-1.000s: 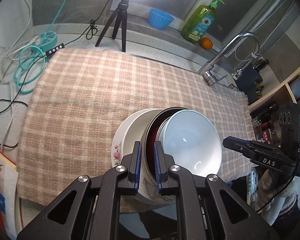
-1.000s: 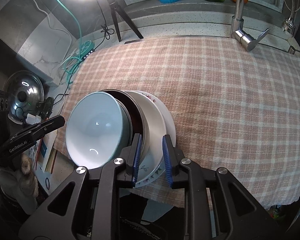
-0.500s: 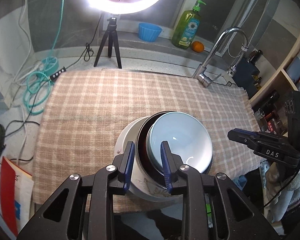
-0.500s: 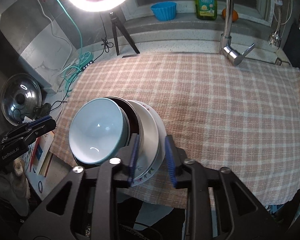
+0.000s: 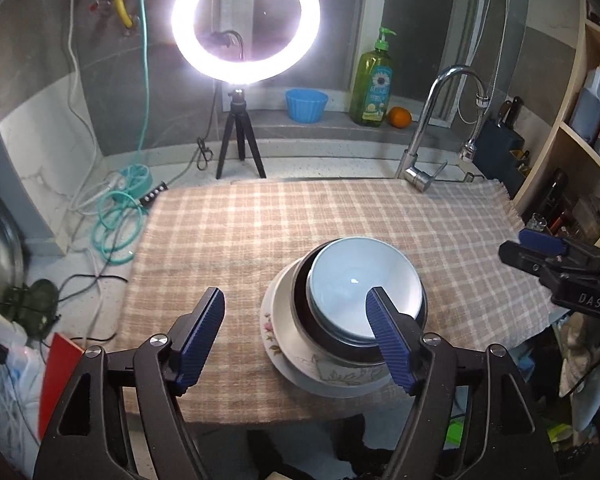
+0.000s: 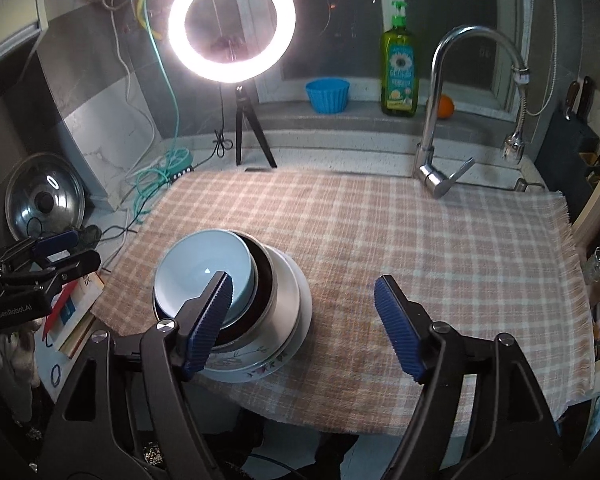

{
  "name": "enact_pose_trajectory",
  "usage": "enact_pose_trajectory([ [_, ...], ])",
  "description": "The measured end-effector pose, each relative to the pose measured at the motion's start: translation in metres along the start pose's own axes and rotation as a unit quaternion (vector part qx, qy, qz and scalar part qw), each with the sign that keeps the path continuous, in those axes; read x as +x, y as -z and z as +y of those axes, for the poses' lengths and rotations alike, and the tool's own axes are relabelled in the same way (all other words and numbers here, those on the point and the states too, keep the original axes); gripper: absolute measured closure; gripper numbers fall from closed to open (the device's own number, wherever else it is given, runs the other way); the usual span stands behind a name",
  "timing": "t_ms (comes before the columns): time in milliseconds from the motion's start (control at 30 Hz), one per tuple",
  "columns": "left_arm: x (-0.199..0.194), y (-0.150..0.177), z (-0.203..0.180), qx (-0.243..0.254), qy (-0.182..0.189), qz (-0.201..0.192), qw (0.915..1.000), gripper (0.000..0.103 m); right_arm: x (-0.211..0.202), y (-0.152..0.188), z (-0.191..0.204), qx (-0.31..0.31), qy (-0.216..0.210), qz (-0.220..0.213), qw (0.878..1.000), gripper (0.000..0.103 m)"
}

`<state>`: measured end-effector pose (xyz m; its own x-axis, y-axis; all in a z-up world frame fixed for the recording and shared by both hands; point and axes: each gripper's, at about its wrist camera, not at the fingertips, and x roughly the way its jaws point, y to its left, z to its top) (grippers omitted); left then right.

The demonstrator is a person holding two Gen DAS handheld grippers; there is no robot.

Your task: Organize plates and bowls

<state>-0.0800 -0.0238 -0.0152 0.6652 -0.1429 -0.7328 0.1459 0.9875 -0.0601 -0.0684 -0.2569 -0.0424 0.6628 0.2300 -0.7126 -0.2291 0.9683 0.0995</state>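
Both the left gripper (image 5: 296, 336) and right gripper (image 6: 304, 324) gape wide, holding nothing. Beyond them the pale blue bowl (image 5: 362, 282) sits nested in a dark bowl (image 6: 266, 276) on the floral plate (image 5: 284, 340) (near the checked cloth's (image 6: 420, 240) front edge), with the ring light (image 5: 246, 26) behind.

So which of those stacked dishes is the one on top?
The pale blue bowl. It nests inside the dark metal-rimmed bowl, which sits on the flowered white plate.
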Motion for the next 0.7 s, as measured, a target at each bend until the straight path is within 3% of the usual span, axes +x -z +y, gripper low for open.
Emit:
enact_pose_trajectory([
  [133, -0.009, 0.0, -0.003, -0.002, -0.007, -0.013, 0.9999, 0.03, -0.008, 0.001, -0.003, 0.011, 0.0, -0.013, 1.0, 0.022],
  [700, -0.023, -0.004, -0.01, -0.001, -0.017, -0.036, 0.9992, 0.029, -0.013, -0.001, 0.005, 0.007, -0.001, -0.028, 1.0, 0.022],
])
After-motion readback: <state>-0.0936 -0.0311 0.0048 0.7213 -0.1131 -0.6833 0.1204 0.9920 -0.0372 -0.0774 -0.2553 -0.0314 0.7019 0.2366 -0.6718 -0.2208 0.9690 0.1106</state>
